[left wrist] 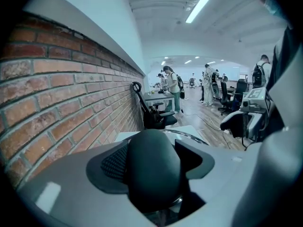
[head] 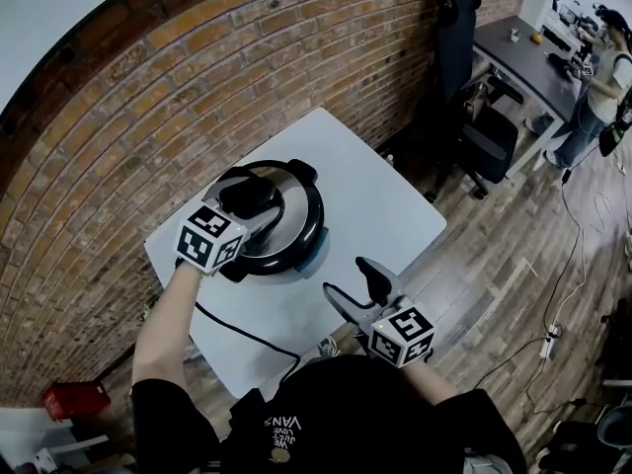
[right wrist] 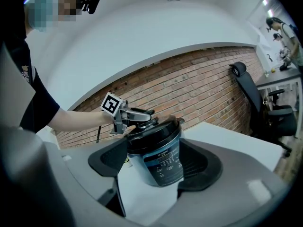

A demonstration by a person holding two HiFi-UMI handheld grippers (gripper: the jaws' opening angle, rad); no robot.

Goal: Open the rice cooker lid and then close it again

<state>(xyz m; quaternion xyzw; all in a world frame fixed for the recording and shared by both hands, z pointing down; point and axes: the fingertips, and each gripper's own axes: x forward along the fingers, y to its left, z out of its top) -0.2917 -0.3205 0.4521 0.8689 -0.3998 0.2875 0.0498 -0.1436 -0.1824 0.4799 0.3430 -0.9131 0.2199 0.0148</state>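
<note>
Rice cooker point(head: 286, 227), its lid point(head: 296, 197) down, sits on the far left part of a white table point(head: 385, 205), close to the brick wall point(head: 148, 97). Left gripper point(head: 249, 197) is clamped on the black lid handle point(left wrist: 151, 169). Right gripper point(head: 354, 282) hovers over the table's near edge, jaws wide, holding nothing. Bare tabletop lies to the cooker's right. A black cord point(head: 247, 336) trails off the near edge. Print on the cooker's front panel point(right wrist: 165, 167) is too small to read.

Glossy black rice cooker lid point(head: 297, 217), rough brick wall point(head: 148, 97), smooth white table point(head: 387, 205)
</note>
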